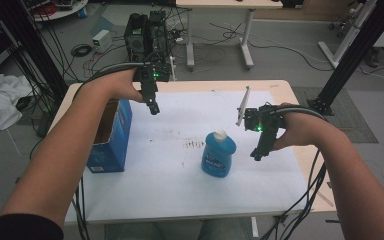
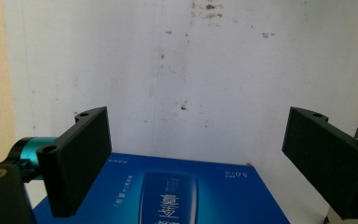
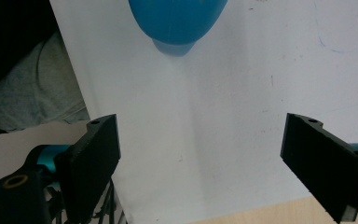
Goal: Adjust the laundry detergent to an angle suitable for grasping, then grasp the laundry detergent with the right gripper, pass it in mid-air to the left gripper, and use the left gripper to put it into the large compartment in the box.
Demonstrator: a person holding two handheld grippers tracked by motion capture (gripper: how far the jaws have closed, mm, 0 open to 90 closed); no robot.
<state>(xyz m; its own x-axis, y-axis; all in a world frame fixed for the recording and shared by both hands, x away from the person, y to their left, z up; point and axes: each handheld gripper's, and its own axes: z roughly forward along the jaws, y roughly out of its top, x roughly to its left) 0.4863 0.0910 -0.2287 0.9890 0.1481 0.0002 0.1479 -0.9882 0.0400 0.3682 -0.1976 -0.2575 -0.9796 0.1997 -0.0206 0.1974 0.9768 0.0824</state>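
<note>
Blue box (image 2: 168,196) reads "5.0", rest illegible; bottle (image 1: 218,153) label unreadable.

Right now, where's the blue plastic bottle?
High view: blue plastic bottle stands upright on the white sheet, centre-right, just left of the right hand-held gripper.

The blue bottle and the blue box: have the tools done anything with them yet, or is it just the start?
It looks like the very start. Done: nothing visible; the blue bottle stands upright and capped on the white sheet, apart from the open blue box at the table's left edge. In hand: nothing; the left tool hovers open by the box, the right tool open beside the bottle. Left: probably grasping the bottle and handling the box.
</note>
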